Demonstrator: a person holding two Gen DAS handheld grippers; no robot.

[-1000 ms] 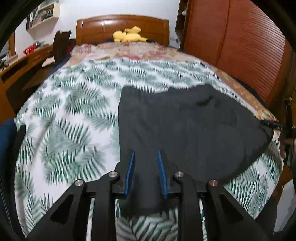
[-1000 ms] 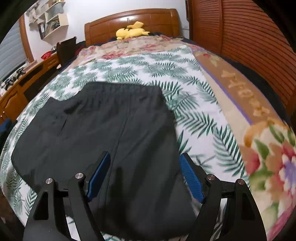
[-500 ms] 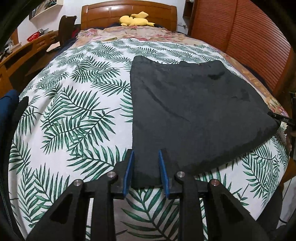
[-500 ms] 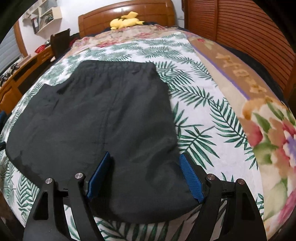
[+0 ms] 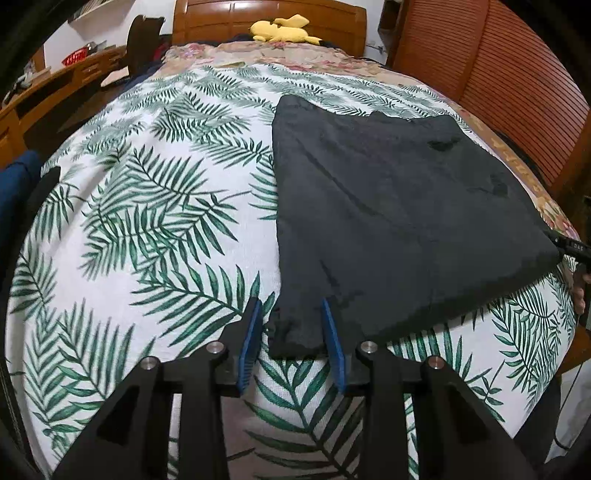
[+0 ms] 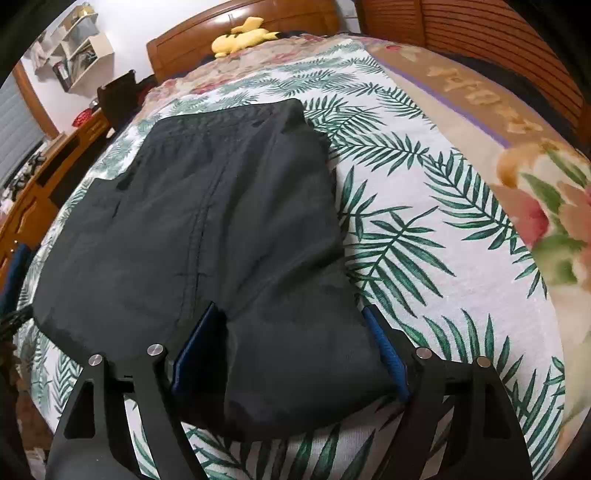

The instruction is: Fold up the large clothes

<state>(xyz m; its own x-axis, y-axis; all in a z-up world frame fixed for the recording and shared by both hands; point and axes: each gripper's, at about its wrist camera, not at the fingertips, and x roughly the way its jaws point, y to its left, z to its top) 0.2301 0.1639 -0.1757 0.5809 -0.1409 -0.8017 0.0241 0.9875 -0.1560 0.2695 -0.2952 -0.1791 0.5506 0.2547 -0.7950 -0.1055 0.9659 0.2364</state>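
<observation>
Two blue pads [image 5: 251, 339] sit on the left gripper [image 5: 291, 339], and they stand apart with a gap between them. A corner of the dark garment [image 5: 388, 221] lies in that gap, but the pads do not pinch it. The arms behind the pads are black and flat, with small round silver bolts.

The right gripper [image 6: 291, 350] has blue pads too (one is partly hidden by the cloth). Its fingers are spread wide. A thick, puffy hem of the dark garment [image 6: 221, 229] bulges up between them. I cannot tell if the pads touch the cloth.

The garment is dark grey, almost black, and looks thin and a bit crinkly. It lies spread out flat, with a long seam down the middle and a stretchy band at the far end. Its near edge lies at both grippers.

Under it is a white bedspread [image 5: 147, 221] with big green fern leaves. It looks soft. Beside that is a flowery blanket [image 6: 546, 206] in pink, green and tan.

Far off, a yellow plush toy [image 5: 282, 31] rests by the shiny wooden headboard [image 5: 221, 18]. A wooden wardrobe with slats [image 5: 509, 74] stands to one side.
</observation>
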